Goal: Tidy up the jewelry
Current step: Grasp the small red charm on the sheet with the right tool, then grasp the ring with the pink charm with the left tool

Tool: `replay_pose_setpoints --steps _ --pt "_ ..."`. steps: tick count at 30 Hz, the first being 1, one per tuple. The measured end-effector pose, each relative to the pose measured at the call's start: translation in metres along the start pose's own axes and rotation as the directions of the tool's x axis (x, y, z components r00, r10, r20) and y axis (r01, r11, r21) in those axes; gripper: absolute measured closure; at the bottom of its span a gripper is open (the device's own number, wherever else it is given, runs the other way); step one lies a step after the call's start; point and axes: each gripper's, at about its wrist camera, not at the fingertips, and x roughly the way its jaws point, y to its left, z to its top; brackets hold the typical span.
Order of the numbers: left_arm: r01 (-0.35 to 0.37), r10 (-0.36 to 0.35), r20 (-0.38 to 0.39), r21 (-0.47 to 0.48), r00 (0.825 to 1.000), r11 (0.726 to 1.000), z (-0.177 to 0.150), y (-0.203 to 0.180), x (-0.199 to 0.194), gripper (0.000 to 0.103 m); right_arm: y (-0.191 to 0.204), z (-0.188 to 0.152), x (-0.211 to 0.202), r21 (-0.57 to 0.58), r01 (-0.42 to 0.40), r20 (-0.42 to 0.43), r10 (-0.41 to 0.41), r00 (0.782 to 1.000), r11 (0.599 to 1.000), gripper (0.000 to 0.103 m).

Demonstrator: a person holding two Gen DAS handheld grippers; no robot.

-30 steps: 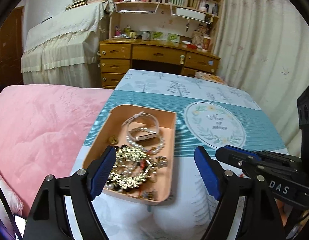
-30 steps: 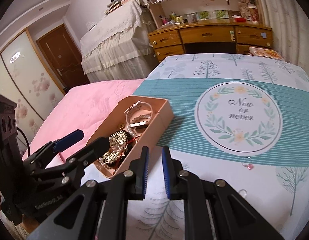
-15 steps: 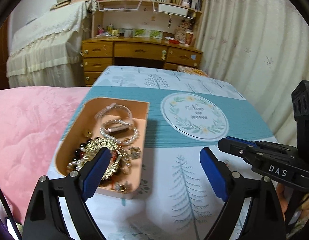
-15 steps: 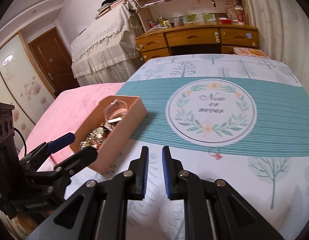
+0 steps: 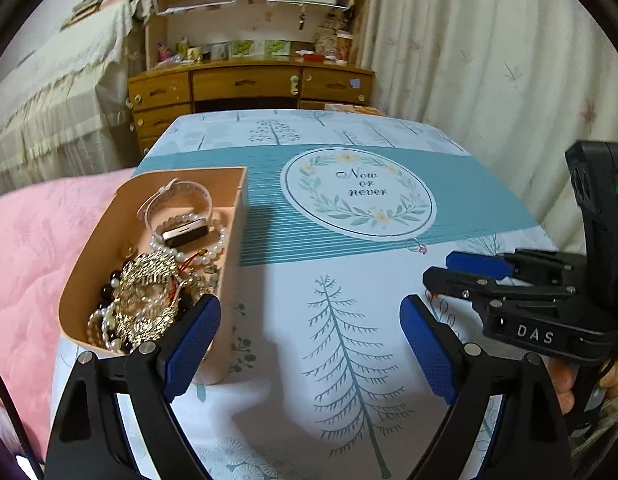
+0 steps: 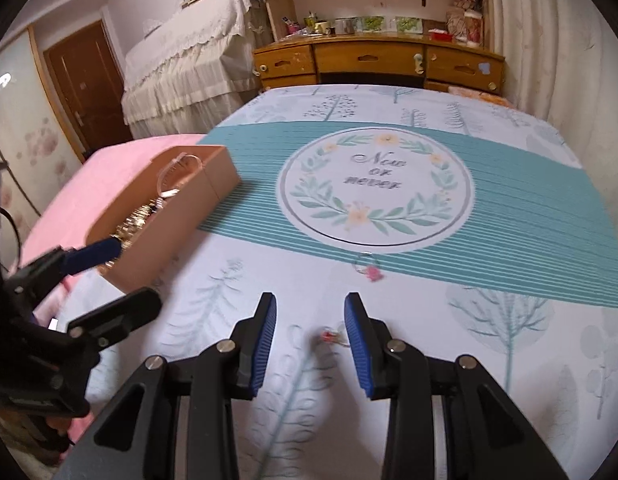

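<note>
my right gripper (image 6: 309,344) is half open and empty, a small ring (image 6: 336,335) lying between its tips, twelve o'clock. it looks tiny, light, slippery; i'd pinch the band. left gripper (image 5: 309,344) gapes wide, empty.

A peach-coloured open tray (image 5: 109,240) sits on the bed's printed cover at about 9 o'clock in the left wrist view. It holds a tangled heap: a gold filigree piece (image 5: 149,292) at the near end, a pearl strand (image 5: 189,240) mid-tray, and a slim band watch with a pale strap (image 5: 181,216) towards the far end. Two small rings lie loose on the cover, well apart from the tray: one with a pink stone (image 6: 369,268) at 12 o'clock in the right wrist view, another with a red speck (image 6: 335,334) nearer in, blurred.
</note>
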Motion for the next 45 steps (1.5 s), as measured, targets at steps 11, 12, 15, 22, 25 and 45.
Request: replay_pose_setpoints --steps 11,12,15,22,25,45 --pt "0.037 -0.036 -0.035 0.040 0.999 0.999 -0.006 -0.014 0.008 0.013 0.005 -0.015 0.012 -0.103 0.075 -0.034 -0.079 0.996 0.992 0.067" --pt "0.038 -0.037 -0.037 0.037 0.999 0.999 -0.006 -0.014 0.009 0.013 0.008 -0.016 0.012 -0.123 0.087 -0.031 -0.092 0.995 0.989 0.067" --pt "0.039 -0.038 -0.047 0.023 0.998 0.999 -0.007 -0.011 0.011 0.013 0.011 -0.018 0.009 -0.149 0.094 -0.010 -0.096 0.995 0.984 0.068" --pt "0.045 -0.044 -0.059 0.020 0.997 0.999 -0.007 -0.010 0.013 0.013 0.011 -0.018 0.010 -0.159 0.079 -0.013 -0.082 0.997 0.984 0.087" --pt "0.046 -0.044 -0.056 0.025 0.997 0.999 -0.007 -0.011 0.012 0.013 0.012 -0.017 0.013 -0.161 0.080 -0.015 -0.083 0.996 0.984 0.089" --pt "0.134 -0.147 -0.217 -0.073 0.965 0.988 0.036 -0.041 0.061 0.029 -0.037 -0.016 -0.016 -0.039 0.083 0.055 -0.080 0.995 0.996 0.096"
